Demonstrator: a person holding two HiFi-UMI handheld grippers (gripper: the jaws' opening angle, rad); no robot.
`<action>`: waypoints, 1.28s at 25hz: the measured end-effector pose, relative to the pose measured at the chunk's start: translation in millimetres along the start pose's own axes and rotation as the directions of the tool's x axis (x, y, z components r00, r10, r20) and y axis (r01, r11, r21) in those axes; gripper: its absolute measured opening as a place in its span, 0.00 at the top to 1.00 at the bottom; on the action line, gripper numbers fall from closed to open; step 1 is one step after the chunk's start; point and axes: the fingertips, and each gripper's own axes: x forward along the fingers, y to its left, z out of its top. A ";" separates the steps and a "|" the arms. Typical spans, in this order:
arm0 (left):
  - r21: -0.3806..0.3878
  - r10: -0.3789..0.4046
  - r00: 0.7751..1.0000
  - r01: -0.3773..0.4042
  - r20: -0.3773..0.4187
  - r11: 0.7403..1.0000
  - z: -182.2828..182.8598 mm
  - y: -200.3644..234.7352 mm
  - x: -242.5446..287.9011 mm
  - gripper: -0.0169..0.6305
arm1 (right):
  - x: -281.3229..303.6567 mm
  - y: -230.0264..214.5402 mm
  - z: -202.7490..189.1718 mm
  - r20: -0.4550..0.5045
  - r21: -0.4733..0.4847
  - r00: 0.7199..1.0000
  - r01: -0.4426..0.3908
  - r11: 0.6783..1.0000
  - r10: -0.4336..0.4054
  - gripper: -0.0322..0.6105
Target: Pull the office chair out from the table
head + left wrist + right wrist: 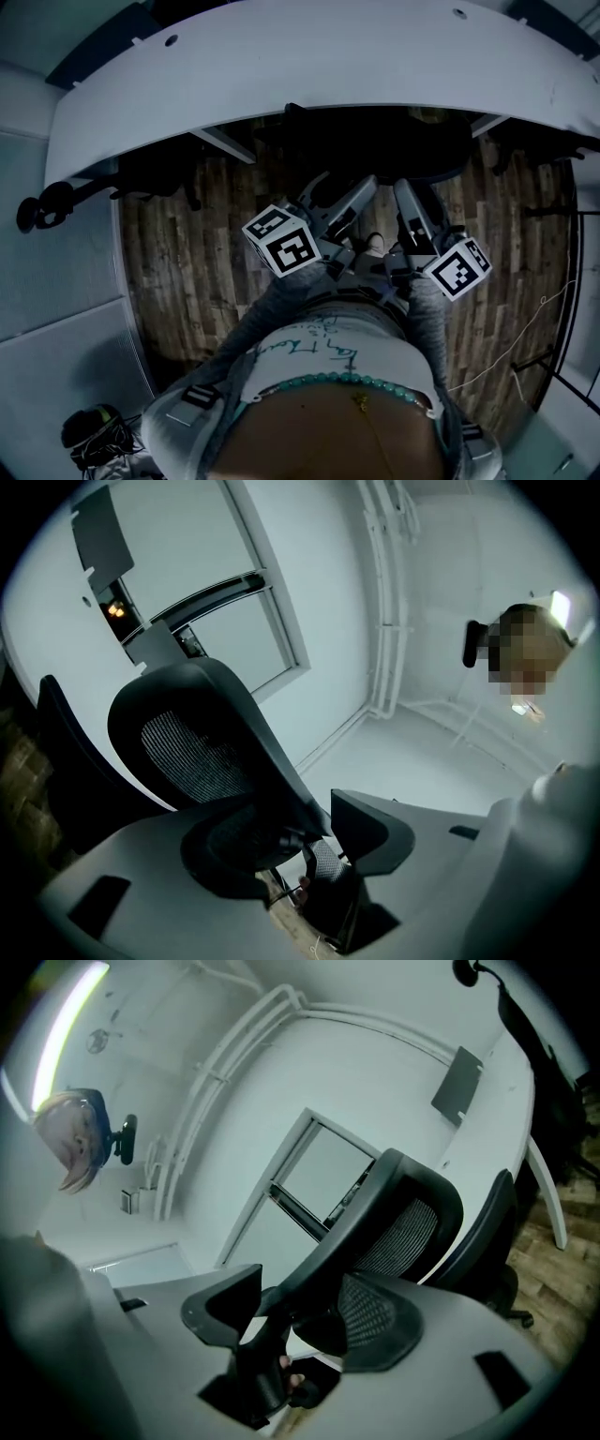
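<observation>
The chair (375, 150) is standing at the edge of the surface (309, 56), straight ahead of me. Its dark seat is sitting in the shadow under the white top and its back is facing me. Both gripper views are showing that back close up: a black frame round grey mesh, rising tilted across the picture.

My left tool (342, 187) is pointing at the upper part of the back. Its jaws are standing wide apart, released, with the black frame running through the gap between them and neither pad clamping it. My right tool (412, 192) is pointing at the same back just beside the left one. It is also released, jaws spread, and the frame is passing between them unpressed. Whether the frame is brushing a jaw on either side I cannot tell. The two marker cubes are riding close to my body, one on each tool.

Beyond the chair, a second chair (150, 173) is standing to my left, partly under the surface, and a third chair (534, 141) is showing at the right end. The wooden floor (187, 262) is spreading under all of them, and a thin cable (525, 328) is trailing across it on my right.
</observation>
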 end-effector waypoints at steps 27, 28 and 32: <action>-0.060 0.049 0.996 -0.044 0.074 0.997 13.8 11.2 51.9 0.66 | 42.5 -29.7 32.7 -0.109 -0.018 0.994 -0.030 0.999 0.028 0.55; -0.062 0.051 0.995 -0.046 0.080 0.997 13.1 12.0 51.1 0.66 | 42.4 -30.3 31.7 -0.113 -0.017 0.993 -0.033 0.999 0.031 0.55; -0.064 0.061 0.993 -0.054 0.102 0.997 10.5 16.4 48.1 0.66 | 44.0 -32.3 27.1 -0.139 -0.018 0.989 -0.055 0.998 0.052 0.56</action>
